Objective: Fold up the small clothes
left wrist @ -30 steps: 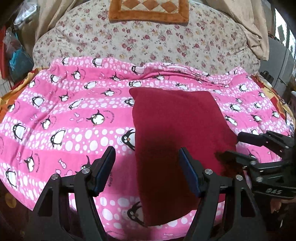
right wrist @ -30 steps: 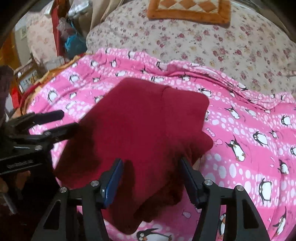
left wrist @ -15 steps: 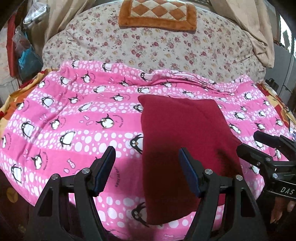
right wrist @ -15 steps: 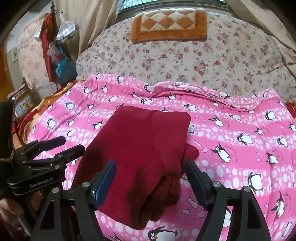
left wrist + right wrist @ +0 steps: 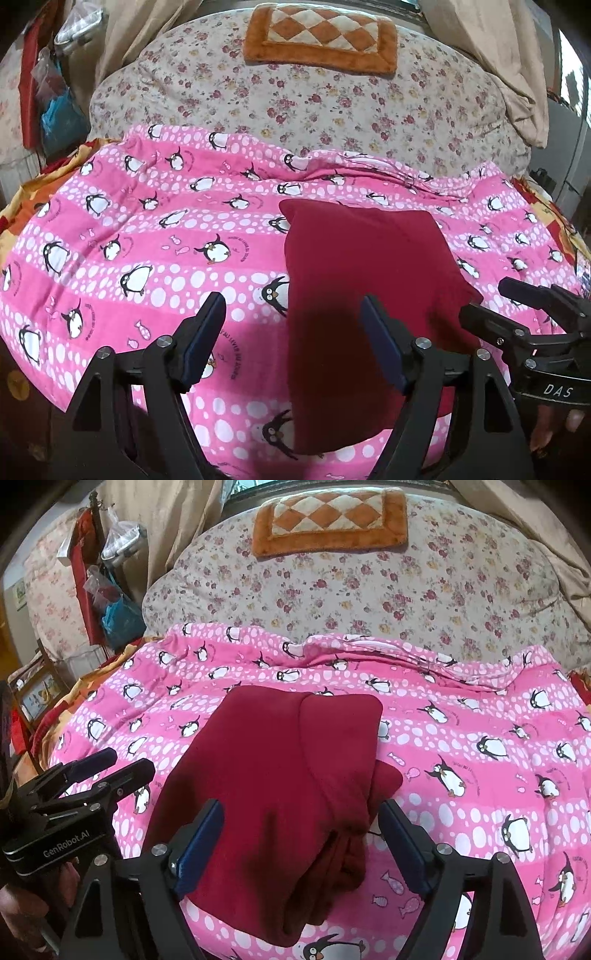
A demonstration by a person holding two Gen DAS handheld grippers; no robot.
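Dark red garment (image 5: 362, 280) lies folded on the pink penguin blanket (image 5: 147, 236) of the bed, right of centre and towards the near edge. Long axis runs near to far; the far end is squared, the near right side bunched in loose layers. Left gripper (image 5: 291, 332): jaws apart, recently widening, nothing clamped. Right gripper (image 5: 301, 843): jaws apart, recently widening, straddling the bunched edge without pressing it. Judgement: a fold has just been released. Next move calls for gripping the bunched edge to tidy it.
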